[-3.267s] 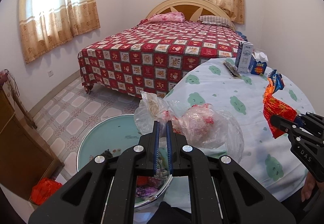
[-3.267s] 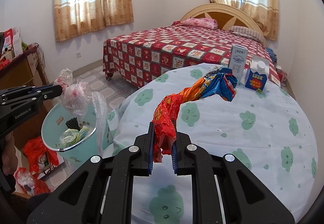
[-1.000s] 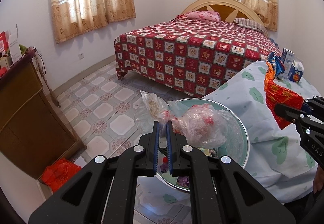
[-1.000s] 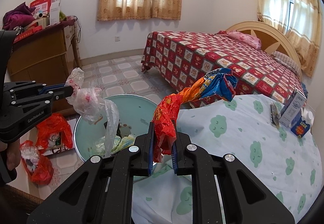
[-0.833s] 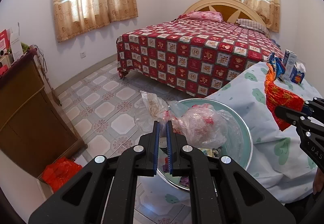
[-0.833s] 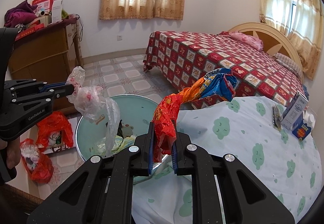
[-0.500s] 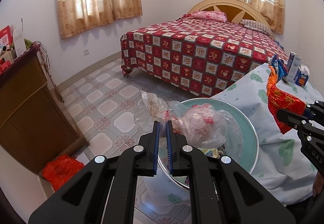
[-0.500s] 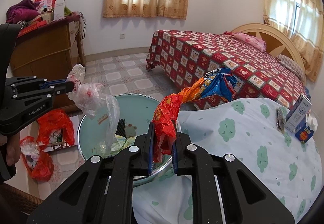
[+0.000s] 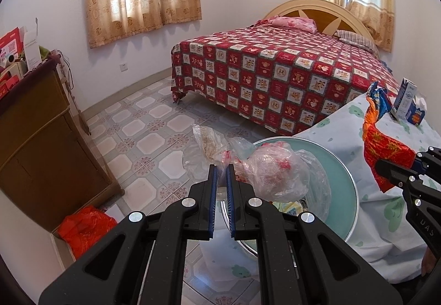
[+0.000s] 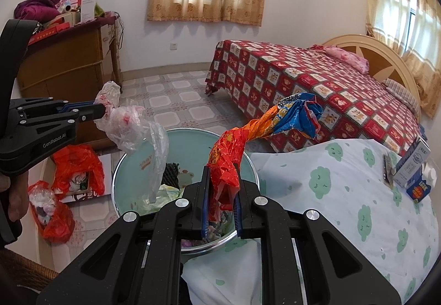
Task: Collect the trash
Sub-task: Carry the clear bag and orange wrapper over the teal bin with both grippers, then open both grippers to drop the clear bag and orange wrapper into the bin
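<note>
My left gripper (image 9: 221,175) is shut on a crumpled clear plastic bag (image 9: 273,175) and holds it over the rim of a pale green trash bin (image 9: 341,175). The left gripper (image 10: 99,110) and the plastic bag (image 10: 129,128) also show in the right wrist view, above the trash bin (image 10: 135,167), which holds scraps. My right gripper (image 10: 222,181) is shut on a twisted red, orange and blue snack wrapper (image 10: 259,128), held above the bin's right side. The right gripper (image 9: 399,175) and the wrapper (image 9: 383,139) show at the right of the left wrist view.
A round table with a white, green-patterned cloth (image 10: 344,194) stands right of the bin, with milk cartons (image 10: 416,170) on its far side. A bed with a red quilt (image 9: 275,67) lies behind. A wooden cabinet (image 9: 35,123) and red bags (image 10: 74,167) are at the left.
Both grippers have swung left, away from the table, carrying their trash. The bin has come under them, and both the bag and the wrapper now hang over it.
</note>
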Demonstrator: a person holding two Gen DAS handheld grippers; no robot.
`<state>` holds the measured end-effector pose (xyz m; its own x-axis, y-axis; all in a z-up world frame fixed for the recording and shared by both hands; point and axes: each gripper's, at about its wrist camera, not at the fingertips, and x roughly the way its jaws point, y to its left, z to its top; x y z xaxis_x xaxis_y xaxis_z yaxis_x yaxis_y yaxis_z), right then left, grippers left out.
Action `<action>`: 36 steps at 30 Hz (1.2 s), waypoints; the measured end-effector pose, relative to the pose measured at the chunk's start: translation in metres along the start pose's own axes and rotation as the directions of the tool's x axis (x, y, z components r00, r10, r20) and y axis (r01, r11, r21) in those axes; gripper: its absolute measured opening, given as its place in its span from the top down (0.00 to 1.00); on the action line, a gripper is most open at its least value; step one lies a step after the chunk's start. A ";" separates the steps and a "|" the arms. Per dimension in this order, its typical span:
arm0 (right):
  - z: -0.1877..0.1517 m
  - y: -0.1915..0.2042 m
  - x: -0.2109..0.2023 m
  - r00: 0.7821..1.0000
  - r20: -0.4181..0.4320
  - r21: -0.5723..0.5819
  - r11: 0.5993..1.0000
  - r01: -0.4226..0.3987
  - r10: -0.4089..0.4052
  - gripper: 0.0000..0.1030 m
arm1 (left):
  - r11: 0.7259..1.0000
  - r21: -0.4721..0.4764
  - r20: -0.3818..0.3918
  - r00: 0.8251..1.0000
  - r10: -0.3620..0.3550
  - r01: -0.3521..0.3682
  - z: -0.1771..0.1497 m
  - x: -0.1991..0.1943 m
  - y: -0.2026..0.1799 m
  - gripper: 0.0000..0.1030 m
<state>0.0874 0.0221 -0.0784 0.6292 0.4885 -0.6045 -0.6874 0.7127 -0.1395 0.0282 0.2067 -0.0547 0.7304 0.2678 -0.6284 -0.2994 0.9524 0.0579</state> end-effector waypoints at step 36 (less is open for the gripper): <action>0.004 0.019 0.012 0.999 0.024 -0.042 0.999 -0.030 0.031 0.69 | 0.998 -0.023 0.011 0.999 -0.051 0.052 0.008 0.004 0.000 0.83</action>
<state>0.0839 0.0433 -0.0852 0.6159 0.5225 -0.5896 -0.7208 0.6757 -0.1542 0.0364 0.2086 -0.0514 0.7516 0.2201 -0.6219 -0.2753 0.9613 0.0075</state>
